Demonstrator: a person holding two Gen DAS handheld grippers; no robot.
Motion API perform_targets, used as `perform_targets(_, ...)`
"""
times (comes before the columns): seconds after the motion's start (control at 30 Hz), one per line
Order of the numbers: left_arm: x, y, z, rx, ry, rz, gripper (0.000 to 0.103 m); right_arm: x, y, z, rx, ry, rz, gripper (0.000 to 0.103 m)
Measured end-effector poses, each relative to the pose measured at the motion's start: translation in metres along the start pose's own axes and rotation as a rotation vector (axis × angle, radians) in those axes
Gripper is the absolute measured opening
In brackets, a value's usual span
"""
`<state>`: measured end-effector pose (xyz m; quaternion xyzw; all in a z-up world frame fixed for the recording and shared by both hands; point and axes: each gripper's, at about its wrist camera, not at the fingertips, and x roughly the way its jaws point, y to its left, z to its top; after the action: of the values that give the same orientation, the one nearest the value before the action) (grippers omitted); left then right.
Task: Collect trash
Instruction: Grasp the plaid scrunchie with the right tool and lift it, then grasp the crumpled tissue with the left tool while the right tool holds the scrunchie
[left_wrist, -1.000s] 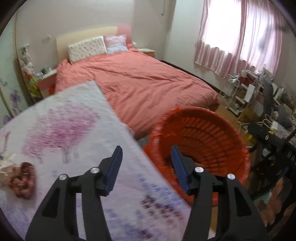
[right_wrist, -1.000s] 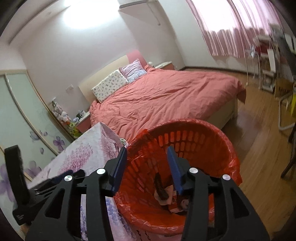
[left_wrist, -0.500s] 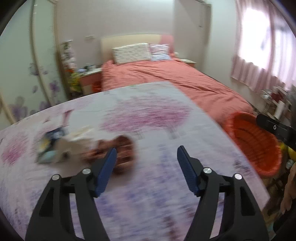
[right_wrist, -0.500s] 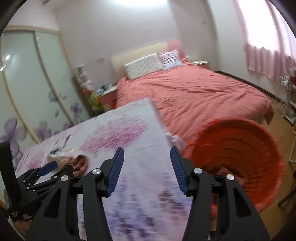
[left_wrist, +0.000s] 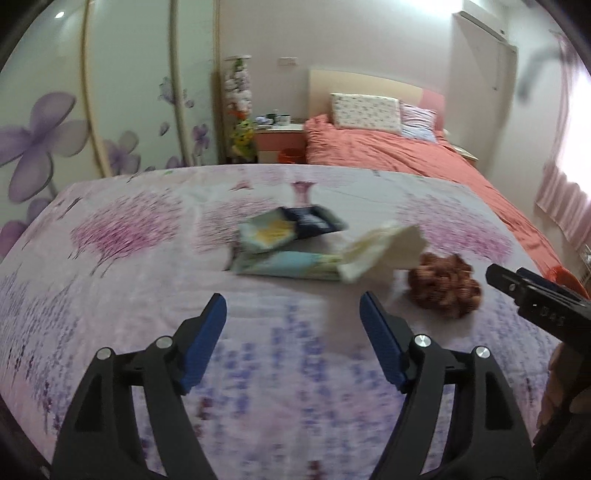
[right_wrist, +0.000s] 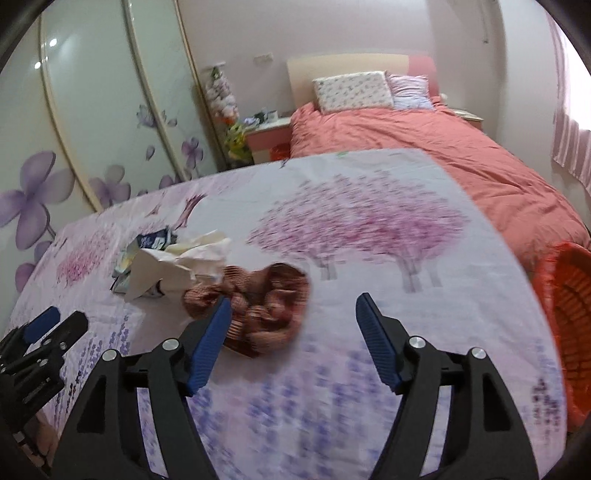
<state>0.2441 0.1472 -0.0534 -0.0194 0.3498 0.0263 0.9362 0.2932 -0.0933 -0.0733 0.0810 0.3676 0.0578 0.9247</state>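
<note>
Trash lies on a table with a floral cloth (left_wrist: 110, 280): a dark blue and yellow wrapper (left_wrist: 291, 225), a pale blue packet (left_wrist: 288, 266), crumpled white paper (left_wrist: 384, 251) and a reddish-brown crumpled net bag (left_wrist: 443, 288). My left gripper (left_wrist: 293, 314) is open and empty, just short of the packets. My right gripper (right_wrist: 293, 314) is open and empty, its left finger (right_wrist: 210, 339) in front of the net bag (right_wrist: 258, 306). The white paper (right_wrist: 173, 266) lies left of it. The red basket (right_wrist: 565, 317) stands off the table's right edge.
A bed with a salmon cover (right_wrist: 424, 147) stands behind the table, with a nightstand (right_wrist: 266, 136) and flower-painted wardrobe doors (right_wrist: 92, 129) to the left. The right gripper's body (left_wrist: 539, 299) shows at the right of the left wrist view.
Both grippers have swung left, away from the red basket and over the table. The trash pile has come into the centre of both views. Both stay open.
</note>
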Motion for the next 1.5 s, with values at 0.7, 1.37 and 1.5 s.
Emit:
perform_targets(0.7,0.015,0.027,-0.008,-0.079,0.037,-0.006,0.078,0.044,0.037,-0.008,-0.08,0.105,-0.043,0.021)
perform_targets(1.37,0.024,-0.069,0.023,0.021,-0.019,-0.097,0.099,0.02,-0.053,-0.009,0.025,0.086,-0.297,0.024)
perform_targets(1.5,0.04,-0.089,0.026,0.073,-0.021,-0.057,0.099,0.022,-0.057,-0.009,0.032,0.098,-0.289,0.027)
